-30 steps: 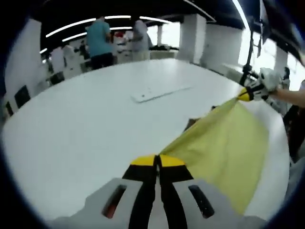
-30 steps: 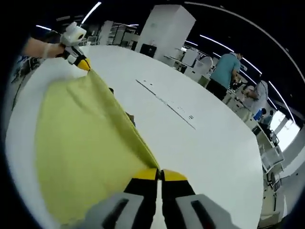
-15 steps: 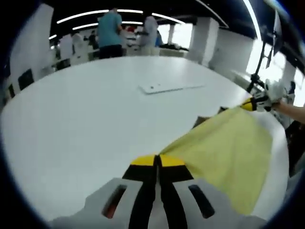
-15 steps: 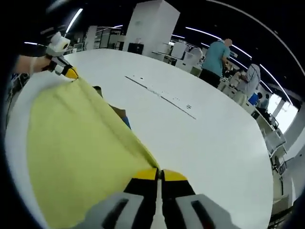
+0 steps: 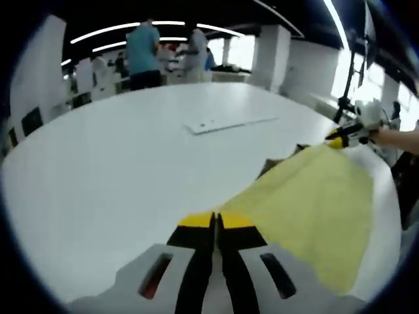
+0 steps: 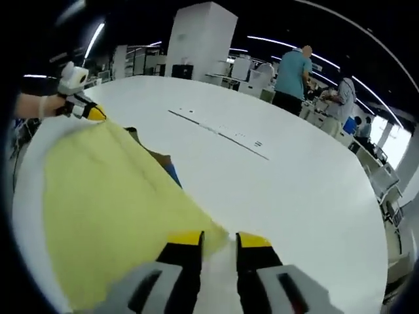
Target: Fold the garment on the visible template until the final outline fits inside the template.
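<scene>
Left gripper pinches the yellow garment; right gripper stands spread. Advise flattening the fold before letting go.

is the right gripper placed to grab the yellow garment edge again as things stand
Probably yes. The right gripper stands open with the yellow garment edge lying right at its jaws on the white table, and nothing sits between them.

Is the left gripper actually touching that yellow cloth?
Touching. In the left gripper view, the left gripper has its fingers shut together on the corner of the yellow cloth, which spreads away from their tips.
</scene>
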The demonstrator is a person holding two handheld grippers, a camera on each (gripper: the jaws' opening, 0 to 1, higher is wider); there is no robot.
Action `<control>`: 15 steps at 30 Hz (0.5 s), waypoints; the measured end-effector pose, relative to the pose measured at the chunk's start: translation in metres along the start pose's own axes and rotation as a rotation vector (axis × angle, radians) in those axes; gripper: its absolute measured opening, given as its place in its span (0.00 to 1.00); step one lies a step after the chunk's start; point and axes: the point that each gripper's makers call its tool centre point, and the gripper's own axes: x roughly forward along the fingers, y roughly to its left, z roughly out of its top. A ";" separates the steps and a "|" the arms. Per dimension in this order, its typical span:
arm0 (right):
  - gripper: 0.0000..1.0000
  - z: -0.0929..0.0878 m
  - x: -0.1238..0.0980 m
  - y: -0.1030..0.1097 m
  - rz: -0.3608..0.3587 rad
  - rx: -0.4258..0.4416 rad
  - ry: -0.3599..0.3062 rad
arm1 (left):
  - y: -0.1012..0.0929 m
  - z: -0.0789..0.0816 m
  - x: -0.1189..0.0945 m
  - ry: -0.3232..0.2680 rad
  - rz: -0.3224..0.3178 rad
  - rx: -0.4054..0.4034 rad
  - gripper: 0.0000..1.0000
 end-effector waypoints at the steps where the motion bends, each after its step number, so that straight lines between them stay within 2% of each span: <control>1: 0.37 -0.001 -0.002 0.000 0.002 0.008 0.007 | 0.001 0.002 -0.002 -0.010 0.008 0.016 0.13; 3: 0.37 0.002 -0.006 0.002 0.015 0.025 -0.019 | 0.000 0.005 -0.006 -0.021 0.002 0.013 0.24; 7: 0.55 0.004 -0.009 0.009 0.054 0.092 -0.048 | -0.006 0.015 -0.014 -0.069 -0.025 0.011 0.39; 8: 0.58 0.004 -0.011 0.009 0.056 0.093 -0.054 | -0.008 0.020 -0.016 -0.092 -0.035 0.022 0.43; 11: 0.65 0.006 -0.016 0.011 0.065 0.097 -0.073 | -0.013 0.025 -0.021 -0.105 -0.060 0.027 0.55; 12: 0.67 0.010 -0.018 0.012 0.074 0.115 -0.097 | -0.015 0.026 -0.023 -0.110 -0.069 0.023 0.60; 15: 0.72 0.012 -0.023 0.012 0.081 0.143 -0.110 | -0.023 0.031 -0.029 -0.132 -0.113 -0.012 0.73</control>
